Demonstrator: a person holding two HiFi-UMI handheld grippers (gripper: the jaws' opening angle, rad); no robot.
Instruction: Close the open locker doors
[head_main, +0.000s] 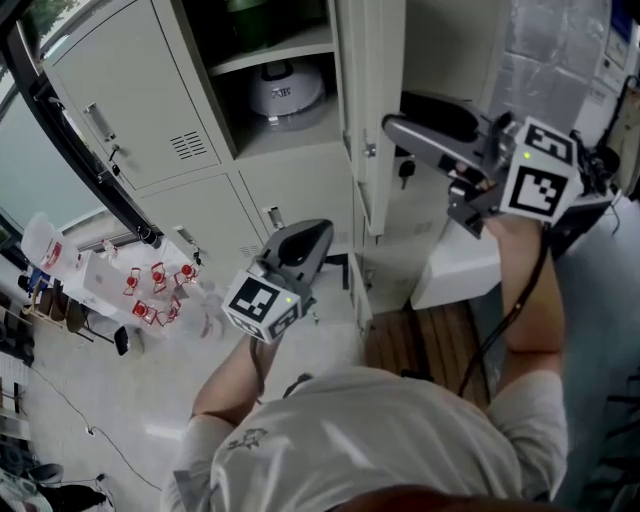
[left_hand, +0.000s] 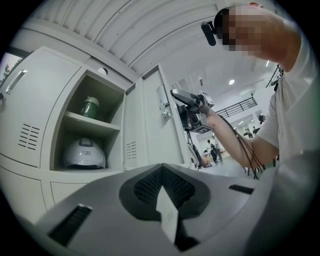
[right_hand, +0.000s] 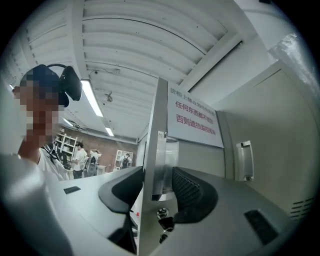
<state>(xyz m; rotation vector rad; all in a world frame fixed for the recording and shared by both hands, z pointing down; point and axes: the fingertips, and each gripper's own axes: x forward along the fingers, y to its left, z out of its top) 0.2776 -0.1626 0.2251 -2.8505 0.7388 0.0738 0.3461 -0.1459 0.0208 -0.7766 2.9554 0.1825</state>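
Two grippers are raised in front of the lockers, and I'll start with my right gripper (right_hand: 159, 169). Its jaws are spread wide, and the free edge of the open locker door (right_hand: 151, 130) stands upright between them. The door's metal latch plate (right_hand: 160, 160) sits at the fingertips, and a key (right_hand: 162, 216) hangs just below. The ribbed pad (right_hand: 187, 187) on the right stands off the door with a gap, so nothing is clamped. Beyond the jaws to the right I see a white notice (right_hand: 195, 117) with red print, and further right a recessed handle (right_hand: 243, 160) on a closed locker. My left gripper (left_hand: 162, 167) has its jaws brought together, tips meeting, with nothing from the lockers in them. It points toward the lockers but stays well apart from them. Ahead of it to the left is the open compartment (left_hand: 60, 125), with a white helmet (left_hand: 84, 154) on its floor and a green container (left_hand: 90, 106) on the shelf (left_hand: 92, 125) above.
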